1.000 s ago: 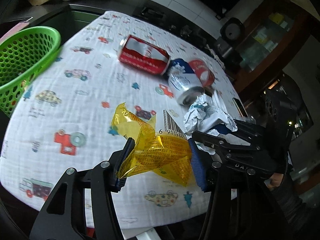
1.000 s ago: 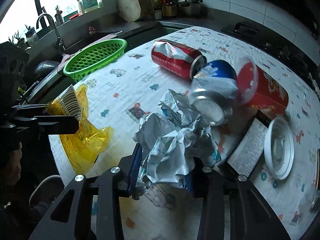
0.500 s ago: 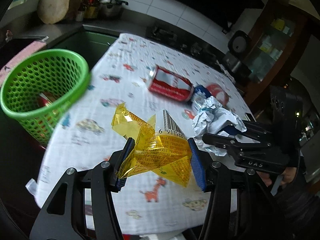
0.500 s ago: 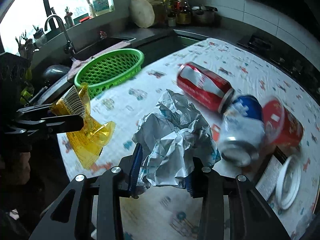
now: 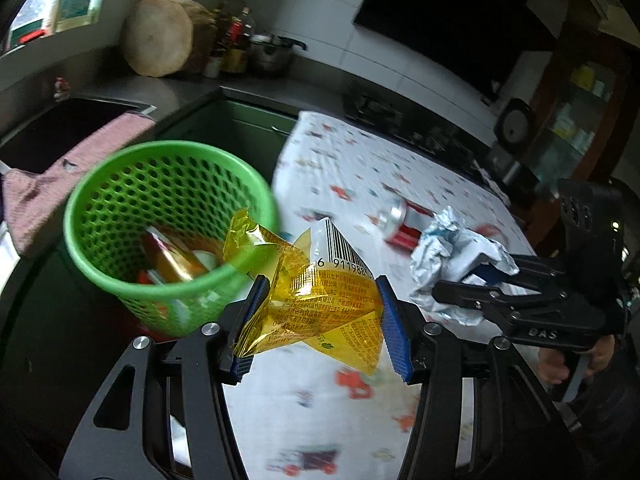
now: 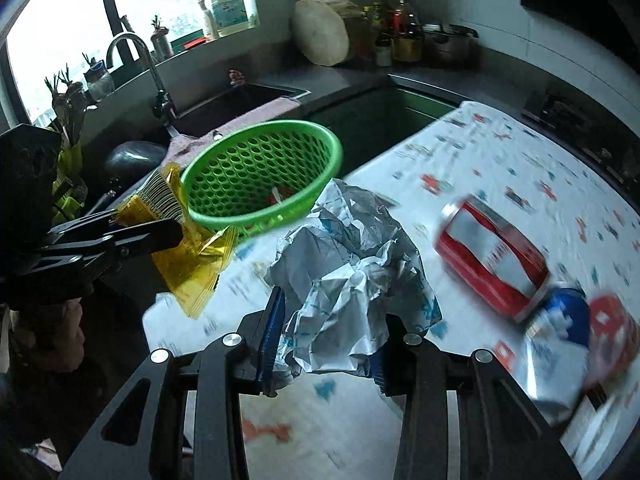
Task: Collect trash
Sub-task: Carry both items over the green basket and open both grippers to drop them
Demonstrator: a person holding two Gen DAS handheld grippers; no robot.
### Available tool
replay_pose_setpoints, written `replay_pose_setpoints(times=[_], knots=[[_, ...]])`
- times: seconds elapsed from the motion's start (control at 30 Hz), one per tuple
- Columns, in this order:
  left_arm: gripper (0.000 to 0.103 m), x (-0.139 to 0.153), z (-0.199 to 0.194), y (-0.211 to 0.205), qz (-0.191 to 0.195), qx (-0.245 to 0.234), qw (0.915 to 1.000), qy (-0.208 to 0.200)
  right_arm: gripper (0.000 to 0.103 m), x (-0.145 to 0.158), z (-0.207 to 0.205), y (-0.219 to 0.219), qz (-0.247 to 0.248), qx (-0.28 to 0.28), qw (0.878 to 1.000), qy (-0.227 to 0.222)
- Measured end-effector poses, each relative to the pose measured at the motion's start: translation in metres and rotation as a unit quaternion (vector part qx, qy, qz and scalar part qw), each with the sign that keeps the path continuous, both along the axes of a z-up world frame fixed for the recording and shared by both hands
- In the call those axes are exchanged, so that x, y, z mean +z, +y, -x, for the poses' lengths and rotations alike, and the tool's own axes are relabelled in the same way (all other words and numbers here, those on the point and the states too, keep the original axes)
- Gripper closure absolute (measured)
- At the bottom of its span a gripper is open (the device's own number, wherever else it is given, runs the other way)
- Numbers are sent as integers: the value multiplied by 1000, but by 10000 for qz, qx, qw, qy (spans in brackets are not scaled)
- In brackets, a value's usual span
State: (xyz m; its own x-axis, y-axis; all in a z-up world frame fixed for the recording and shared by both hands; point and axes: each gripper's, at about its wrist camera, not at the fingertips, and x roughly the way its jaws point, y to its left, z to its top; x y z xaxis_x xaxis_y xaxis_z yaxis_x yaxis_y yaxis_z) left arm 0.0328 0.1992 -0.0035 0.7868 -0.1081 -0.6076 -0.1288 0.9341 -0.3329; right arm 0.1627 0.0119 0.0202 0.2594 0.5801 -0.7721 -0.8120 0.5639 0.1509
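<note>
Green basket (image 5: 120, 200): wrappers inside | left gripper (image 5: 320, 320) pinching yellow wrapper (image 5: 320, 308) | right gripper (image 6: 326, 340) pinching crumpled paper (image 6: 352, 272)

both grippers rise off the car-print tablecloth (image 5: 400, 184) and swing toward the green perforated plastic basket (image 5: 120, 196) beyond the table's edge. the left gripper (image 5: 320, 316) carries the yellow crinkled wrapper (image 5: 320, 312) near the basket's rim; the right gripper (image 6: 326, 344) carries the crumpled white paper (image 6: 352, 272) just behind.

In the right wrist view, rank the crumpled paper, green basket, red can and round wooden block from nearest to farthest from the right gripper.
1. crumpled paper, held in the right gripper.
2. red can, on the table to the right.
3. green basket, ahead-left.
4. round wooden block, on the far counter.
</note>
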Motion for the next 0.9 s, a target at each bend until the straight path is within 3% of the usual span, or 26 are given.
replay_pose_setpoints(times=[0.43, 0.77, 0.9], knots=[[50, -2, -37, 79, -436, 771, 9960, 102, 66, 3, -23, 79, -175, 334, 9992, 102], [50, -21, -63, 111, -443, 1092, 9923, 376, 66, -2, -42, 121, -226, 405, 9987, 225], [47, -32, -63, 125, -228, 1248, 9905, 540, 66, -5, -46, 132, -228, 433, 9984, 272]])
